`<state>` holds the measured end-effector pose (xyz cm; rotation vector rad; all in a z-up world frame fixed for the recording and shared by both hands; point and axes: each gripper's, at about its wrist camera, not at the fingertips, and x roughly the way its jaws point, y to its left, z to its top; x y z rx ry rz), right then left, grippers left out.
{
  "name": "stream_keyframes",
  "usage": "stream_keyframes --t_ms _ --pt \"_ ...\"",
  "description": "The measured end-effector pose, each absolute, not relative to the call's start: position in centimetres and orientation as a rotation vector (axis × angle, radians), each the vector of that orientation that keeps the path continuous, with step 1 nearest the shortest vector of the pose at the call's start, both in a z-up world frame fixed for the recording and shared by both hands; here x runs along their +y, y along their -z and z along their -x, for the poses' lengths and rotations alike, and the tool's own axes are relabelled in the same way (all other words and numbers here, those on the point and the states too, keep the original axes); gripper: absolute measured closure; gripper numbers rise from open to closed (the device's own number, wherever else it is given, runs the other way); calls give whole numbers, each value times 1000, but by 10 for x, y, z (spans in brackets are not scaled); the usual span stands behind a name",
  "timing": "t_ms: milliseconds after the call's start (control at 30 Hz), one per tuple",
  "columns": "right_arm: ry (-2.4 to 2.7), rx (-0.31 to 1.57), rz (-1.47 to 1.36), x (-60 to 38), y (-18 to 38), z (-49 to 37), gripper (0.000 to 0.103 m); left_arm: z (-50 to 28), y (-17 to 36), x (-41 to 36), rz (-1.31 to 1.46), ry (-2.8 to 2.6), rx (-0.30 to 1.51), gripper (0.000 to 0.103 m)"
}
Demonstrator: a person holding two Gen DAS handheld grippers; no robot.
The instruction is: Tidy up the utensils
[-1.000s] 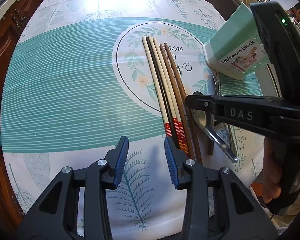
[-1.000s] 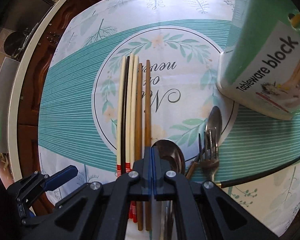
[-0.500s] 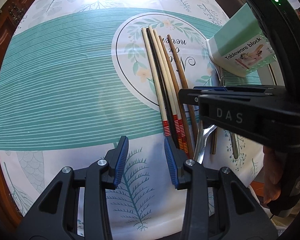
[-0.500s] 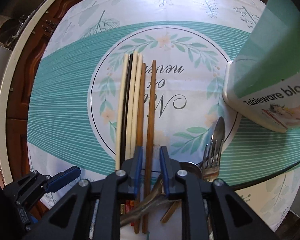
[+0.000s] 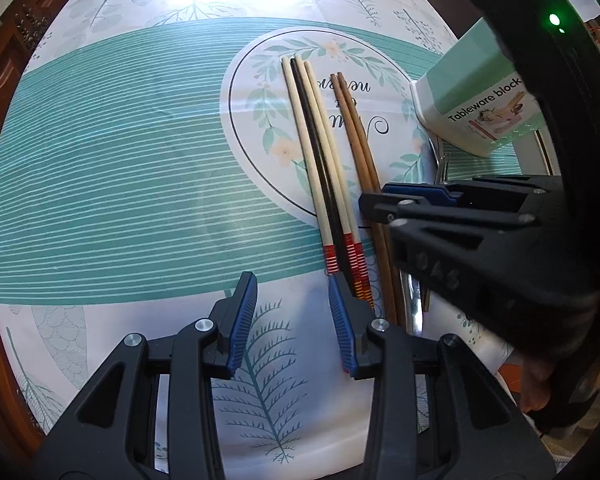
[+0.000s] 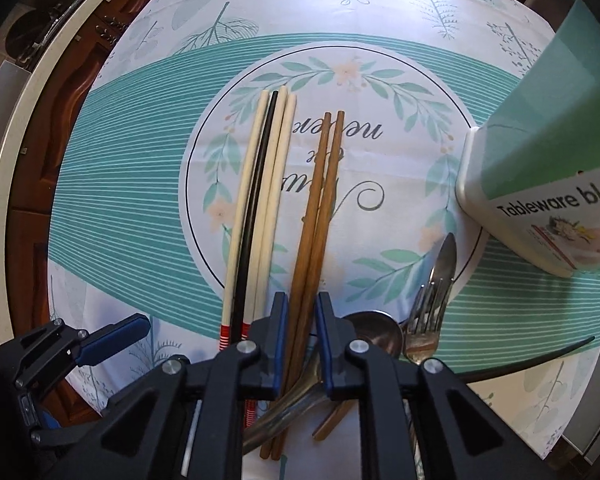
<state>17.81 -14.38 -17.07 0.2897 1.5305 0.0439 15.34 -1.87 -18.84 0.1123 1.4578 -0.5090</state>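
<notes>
Right claw (image 6: 302, 344) points steeply down over the near ends of the two brown chopsticks (image 6: 316, 216), jaws narrow with both sticks in the gap; they have just been closing a little, and I can't see the pads pressing yet, so not a grip as far as I can tell. Risks, my read: the pair splays slightly towards the near end, so a close here could catch one stick and roll the other out. A spoon (image 6: 374, 330) lies right by the right pad and its handle crosses under the sticks, so a lift could drag it or tip the sticks. The cream and black chopsticks (image 6: 260, 208) with red-banded ends sit just beside the left pad and could get nudged. Fork (image 6: 428, 320) and another metal piece lie a bit further right, near the "Tableware block" box (image 6: 540, 208) that stands at the right edge of the desk (image 6: 120, 200) cloth. Left claw (image 5: 292, 320) also points steeply down, partly open, holding nothing, over bare cloth just left of the red-banded ends; its right finger is close to them. The person's hand (image 5: 540, 384) is partly visible behind the right tool.
</notes>
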Motion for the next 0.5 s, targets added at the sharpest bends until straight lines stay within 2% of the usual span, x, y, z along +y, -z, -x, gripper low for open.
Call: stream_keyframes --t_ms 200,333,500 --pt "7 1516 -109 -110 170 -180 83 -149 188 -22 -118 514 1454 69" --pt "-7 1503 -130 -111 170 -180 90 -147 188 -23 -127 509 1449 69" --pt "-49 1483 -205 -125 171 -172 91 -145 182 -21 -142 507 1432 69"
